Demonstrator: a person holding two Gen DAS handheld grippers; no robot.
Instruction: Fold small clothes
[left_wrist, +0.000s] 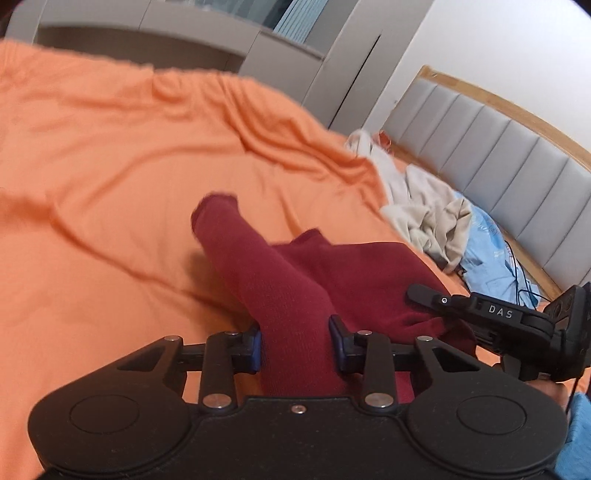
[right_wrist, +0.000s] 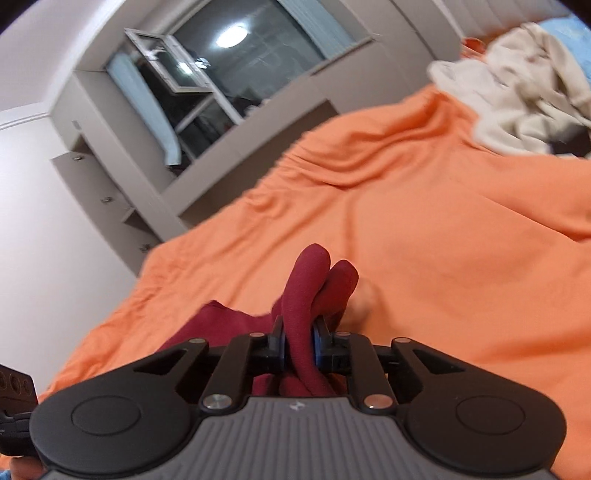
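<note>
Both views were evenly and warmly lit by indoor light. A round ceiling lamp (right_wrist: 231, 36) glared as a reflection in the dark window (right_wrist: 236, 74). Shadows were soft; a faint one lay under the red cloth (left_wrist: 291, 295) on the orange sheet (left_wrist: 110, 166). Fisheye bending curved the headboard (left_wrist: 498, 147) and walls, with dark corners. Motion blur smeared the sheet's far edge and the pale clothes (right_wrist: 517, 85).

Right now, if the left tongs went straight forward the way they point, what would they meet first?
The left tongs already grip a dark red knitted garment, so that cloth leads. Beyond it, the wrinkled orange bed sheet looks like the first surface, though depth is unclear. The right tongs hold the same garment.
</note>
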